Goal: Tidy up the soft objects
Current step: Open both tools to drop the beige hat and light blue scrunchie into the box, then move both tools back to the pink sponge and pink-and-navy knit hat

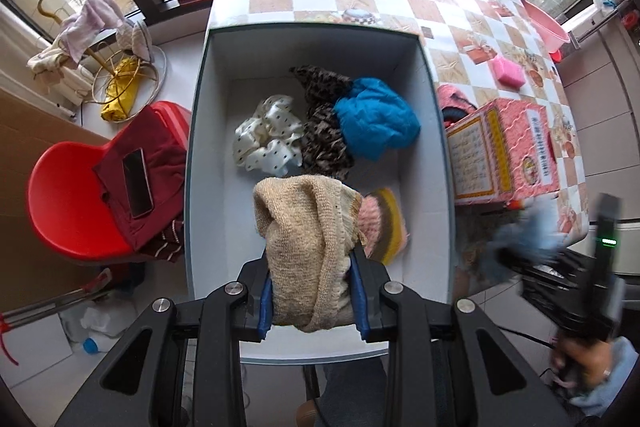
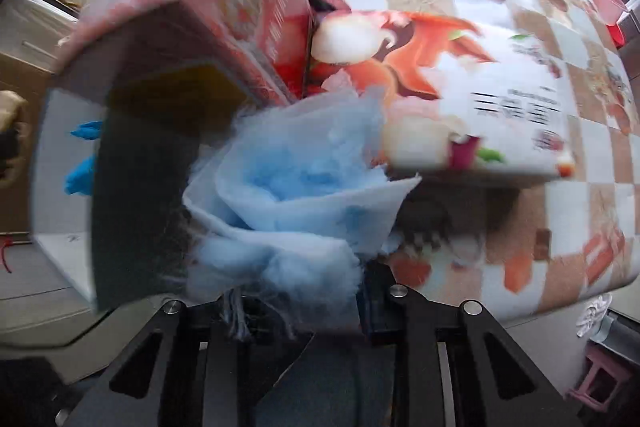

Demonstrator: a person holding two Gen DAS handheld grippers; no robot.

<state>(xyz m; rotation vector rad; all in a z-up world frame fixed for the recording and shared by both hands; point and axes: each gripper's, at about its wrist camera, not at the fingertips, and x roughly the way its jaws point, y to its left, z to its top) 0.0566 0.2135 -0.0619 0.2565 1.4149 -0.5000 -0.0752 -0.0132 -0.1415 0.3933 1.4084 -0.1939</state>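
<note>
Gripping a beige knit in my left hand-held gripper above the white box, my right hand-held gripper clenches pale blue fluff.

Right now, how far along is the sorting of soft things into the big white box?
Done: the white dotted satin cloth, leopard-print fabric and bright blue cloth lie in the big white box. In hand: the left tool holds a beige knitted piece over it; the right tool grips pale blue fluffy fabric. Left: the pink sponge block.
</note>
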